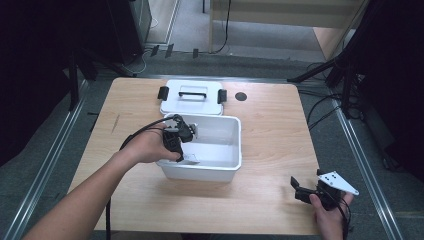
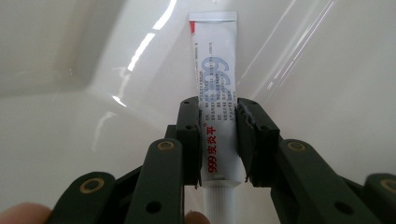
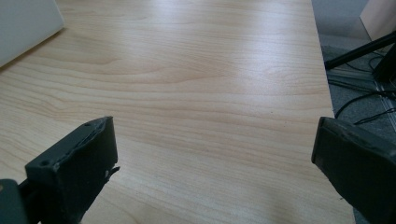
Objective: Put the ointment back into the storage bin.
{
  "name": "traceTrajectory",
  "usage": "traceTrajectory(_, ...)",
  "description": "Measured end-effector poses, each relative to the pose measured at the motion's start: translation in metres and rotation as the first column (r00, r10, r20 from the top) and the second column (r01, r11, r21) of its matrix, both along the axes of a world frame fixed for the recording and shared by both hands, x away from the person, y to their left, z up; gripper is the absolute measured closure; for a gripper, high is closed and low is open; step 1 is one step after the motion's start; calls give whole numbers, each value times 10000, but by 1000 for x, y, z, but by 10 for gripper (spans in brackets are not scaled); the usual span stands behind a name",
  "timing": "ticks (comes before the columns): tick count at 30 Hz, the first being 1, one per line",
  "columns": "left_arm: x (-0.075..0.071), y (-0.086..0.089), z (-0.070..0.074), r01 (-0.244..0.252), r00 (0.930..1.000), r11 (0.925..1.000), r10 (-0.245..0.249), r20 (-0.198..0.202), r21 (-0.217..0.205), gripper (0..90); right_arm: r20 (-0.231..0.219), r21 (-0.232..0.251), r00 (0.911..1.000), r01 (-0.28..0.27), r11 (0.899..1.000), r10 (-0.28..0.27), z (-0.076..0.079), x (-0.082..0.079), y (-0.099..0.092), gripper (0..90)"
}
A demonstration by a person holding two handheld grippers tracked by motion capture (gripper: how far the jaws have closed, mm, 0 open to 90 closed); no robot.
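A dark room with grey carpet, stands and loose cables surrounds a light wooden table point(image 1: 270, 130). Near the middle of the tabletop sits an open white bin point(image 1: 220, 167), and its lid point(image 1: 192, 102), with a handle and two dark latches, lies flat just behind it toward the far edge. A small dark round mark point(image 1: 241, 96) sits on the wood just right of the lid.

The left gripper point(image 2: 218, 140) is down inside the bin at its near left corner. Its jaws are closed on a white ointment tube point(image 2: 217, 93), gripping it across the lower body just above the ribbed cap, with the crimped end pointing away toward the bin's glossy wall. The tube seems to be either going into the bin or coming out; which one cannot be told. Either way, the grip looks centred and square, so the sound approach is to keep the tube's long axis in line with the jaws, move straight, and steer clear of the bin wall.

The person's left forearm reaches in diagonally from the near left corner, wrist bent down over the rim. The right gripper point(image 1: 306, 191) rests low by the near right corner, jaws spread wide over bare wood, holding nothing.
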State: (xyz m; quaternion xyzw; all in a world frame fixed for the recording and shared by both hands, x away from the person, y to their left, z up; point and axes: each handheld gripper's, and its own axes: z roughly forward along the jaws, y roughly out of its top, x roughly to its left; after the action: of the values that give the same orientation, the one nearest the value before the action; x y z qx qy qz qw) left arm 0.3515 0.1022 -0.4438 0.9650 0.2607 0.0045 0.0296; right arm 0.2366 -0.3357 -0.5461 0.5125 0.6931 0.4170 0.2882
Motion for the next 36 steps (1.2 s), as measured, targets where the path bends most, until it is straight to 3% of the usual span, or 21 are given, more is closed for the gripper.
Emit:
traceTrajectory(17,0,6,6,-164,9999,9998,164,13,-110,692,-36,-58,10000,-18,10000,18,0,0,1,1)
traceTrajectory(20,-1,9,9,-239,9996,9994,243,153,-252,667,-35,-66,10000,-14,10000,14,0,0,1,2)
traceTrajectory(25,-1,15,22,-594,9979,9943,615,205,-885,635,-42,-76,10000,-20,10000,19,0,0,1,1)
traceTrajectory(36,-3,33,50,-1023,9917,9829,1128,620,-1530,598,-60,-91,10000,-22,10000,22,0,0,1,1)
